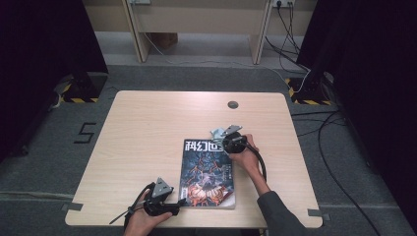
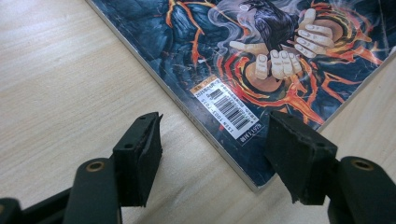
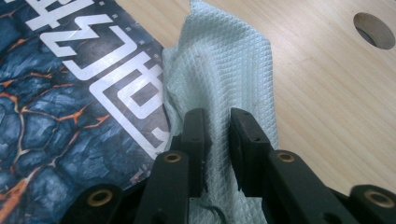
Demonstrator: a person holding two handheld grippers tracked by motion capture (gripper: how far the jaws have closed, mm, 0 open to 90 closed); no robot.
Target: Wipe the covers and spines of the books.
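A magazine (image 1: 209, 172) with a dark blue and orange cover lies flat on the wooden table (image 1: 147, 128). My left gripper (image 1: 182, 201) rests at its near left corner. In the left gripper view the jaws (image 2: 212, 126) stand open on either side of the magazine's corner (image 2: 261, 51) by the barcode, and the pads touch nothing. At the magazine's far right corner lies a pale quilted cloth (image 1: 217, 132). My right gripper (image 1: 222, 137) is shut on a fold of this cloth (image 3: 224, 70), which lies partly over the edge of the cover (image 3: 56, 93).
A round cable hole (image 1: 232, 104) sits in the tabletop behind the cloth, also in the right gripper view as a hole (image 3: 373, 28). Bare wood spreads to the left of the magazine. Cables and taped stand feet lie on the floor around the table.
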